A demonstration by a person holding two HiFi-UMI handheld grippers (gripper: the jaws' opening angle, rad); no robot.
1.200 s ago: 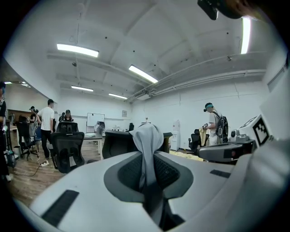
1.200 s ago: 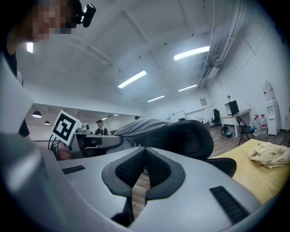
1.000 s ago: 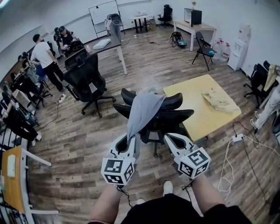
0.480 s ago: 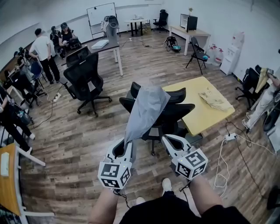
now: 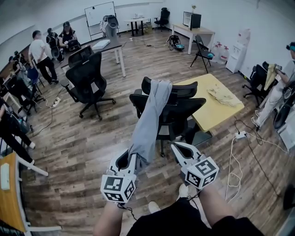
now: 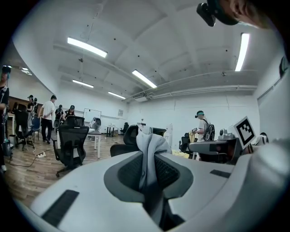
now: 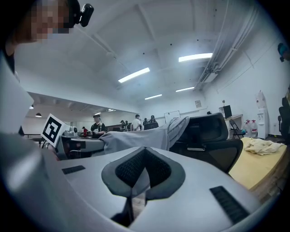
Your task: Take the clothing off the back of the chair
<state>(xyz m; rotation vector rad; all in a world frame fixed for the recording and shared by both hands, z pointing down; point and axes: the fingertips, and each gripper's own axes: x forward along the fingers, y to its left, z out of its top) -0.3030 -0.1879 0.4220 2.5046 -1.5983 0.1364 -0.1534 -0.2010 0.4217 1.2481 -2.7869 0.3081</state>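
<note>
An open-plan office or lab room — black swivel chairs point(image 5: 90, 76) stand on plank flooring point(image 5: 73, 147) ahead of the left tool point(image 5: 129, 156), a whiteboard point(image 5: 99, 12) far beyond them. Ahead and right of the right tool point(image 5: 177, 148) are a yellow tabletop point(image 5: 207, 113), a monitor point(image 5: 192, 19) and a water dispenser point(image 5: 238, 44); people point(image 5: 39, 50) gather far left, under ceiling strip lights point(image 6: 87, 47).
</note>
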